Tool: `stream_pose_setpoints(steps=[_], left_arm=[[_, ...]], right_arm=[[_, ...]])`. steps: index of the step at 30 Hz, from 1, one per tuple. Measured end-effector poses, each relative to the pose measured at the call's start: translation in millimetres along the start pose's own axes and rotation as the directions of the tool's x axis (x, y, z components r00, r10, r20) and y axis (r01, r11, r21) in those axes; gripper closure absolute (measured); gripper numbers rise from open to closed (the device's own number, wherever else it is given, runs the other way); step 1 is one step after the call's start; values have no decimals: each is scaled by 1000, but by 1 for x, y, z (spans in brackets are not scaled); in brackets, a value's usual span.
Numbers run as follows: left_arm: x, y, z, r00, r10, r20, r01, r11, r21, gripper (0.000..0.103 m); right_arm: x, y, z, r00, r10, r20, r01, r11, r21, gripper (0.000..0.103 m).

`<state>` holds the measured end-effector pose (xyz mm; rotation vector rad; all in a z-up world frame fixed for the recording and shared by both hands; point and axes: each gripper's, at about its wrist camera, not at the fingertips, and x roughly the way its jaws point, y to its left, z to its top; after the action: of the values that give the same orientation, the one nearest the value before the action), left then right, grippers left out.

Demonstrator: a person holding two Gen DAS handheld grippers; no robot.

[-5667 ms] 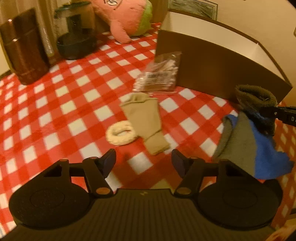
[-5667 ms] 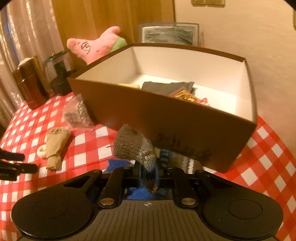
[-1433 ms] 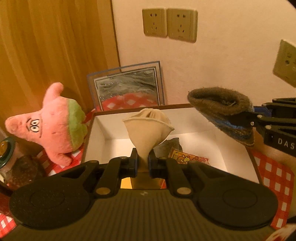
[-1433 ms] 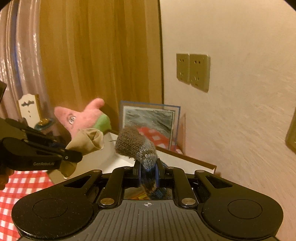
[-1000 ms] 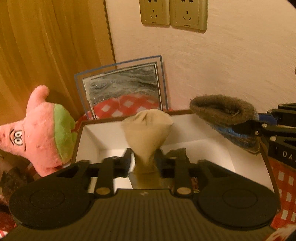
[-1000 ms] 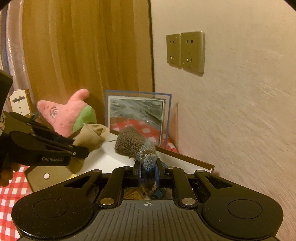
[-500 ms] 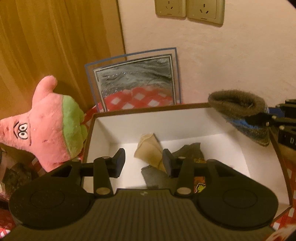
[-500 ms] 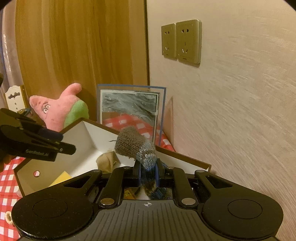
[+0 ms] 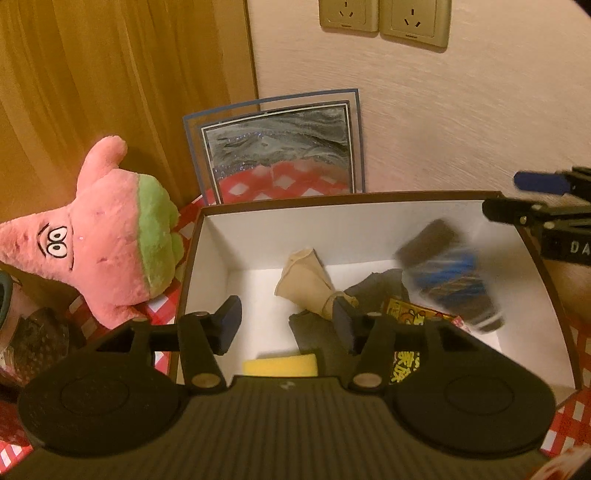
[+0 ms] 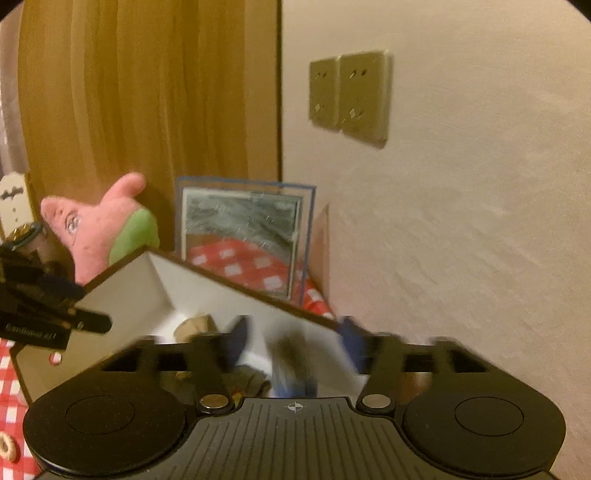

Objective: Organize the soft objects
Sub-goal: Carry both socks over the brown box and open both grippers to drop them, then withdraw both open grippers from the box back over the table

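Observation:
A brown box (image 9: 369, 195) with a white inside stands on the red checked cloth. The beige sock (image 9: 306, 282) lies inside it on dark cloth. The grey and blue knit sock (image 9: 448, 275) is blurred in mid-air inside the box, free of both grippers; it shows as a blur in the right wrist view (image 10: 291, 363). My left gripper (image 9: 286, 325) is open and empty above the box's near side. My right gripper (image 10: 295, 341) is open above the box's right edge (image 10: 258, 291); it also shows in the left wrist view (image 9: 535, 201).
A pink star plush (image 9: 96, 236) lies left of the box. A framed picture (image 9: 280, 147) leans on the wall behind it. A yellow sponge (image 9: 280, 367) and a snack packet (image 9: 417, 325) lie in the box. Wall sockets (image 9: 384, 18) are above.
My right gripper has opened and let go of the knit sock, which is dropping into the box. My left gripper stays open over the box; the beige sock lies where it fell.

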<state>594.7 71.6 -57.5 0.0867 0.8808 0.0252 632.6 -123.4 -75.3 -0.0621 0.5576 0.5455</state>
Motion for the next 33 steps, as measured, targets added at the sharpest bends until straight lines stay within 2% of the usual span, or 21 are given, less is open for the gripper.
stream_pose_setpoints(steps=[17,33], left_arm=[[-47,2,-22,1000,-19,0,19,999,-28,47],[-108,-1,-61,999,-33,20,35,996,-77,47]], right_arm=[[-53,-2,-15,997,51,-54,-45,993,109,33],[-114,16,-34,993,109,-53,-101,984,147,33]])
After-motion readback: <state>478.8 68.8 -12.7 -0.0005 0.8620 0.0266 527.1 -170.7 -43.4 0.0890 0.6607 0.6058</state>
